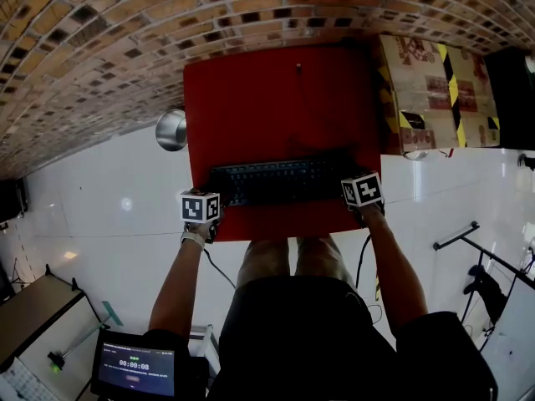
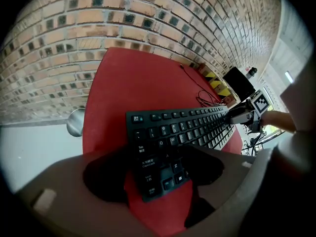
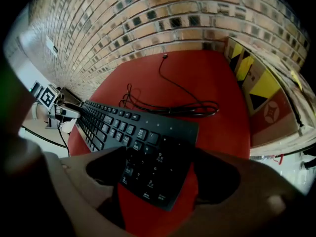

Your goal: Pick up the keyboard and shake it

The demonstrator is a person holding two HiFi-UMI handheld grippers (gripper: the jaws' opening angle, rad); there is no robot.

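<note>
The black keyboard (image 1: 280, 182) lies flat on the red table (image 1: 276, 90), close to the near edge, w/ its long side going left to right. The L gripper (image 2: 158, 174) is at the keyboard's left end and points steeply down. Its jaws stand wide apart, one on each side of the end w/ the Tab and Caps Lock keys. A strip of red table shows between the left jaw and the keyboard edge, so the pads don't press on it. The R gripper (image 3: 160, 174) is at the right end, also pointing down, jaws wide. The number-pad corner sits between them and red shows beside it, so there is no grip here either. The keyboard's black cable (image 3: 182, 107) lies in loose loops on the table just beyond its far edge and runs toward the brick wall (image 1: 125, 40). A cardboard box (image 1: 435, 90) w/ yellow-black stripes stands right of the table, touching or almost touching it. A round metal thing (image 1: 171, 129) is at the table's left side on the white floor (image 1: 109, 207). A small screen (image 1: 136, 368) is near left, by the person's L arm.
</note>
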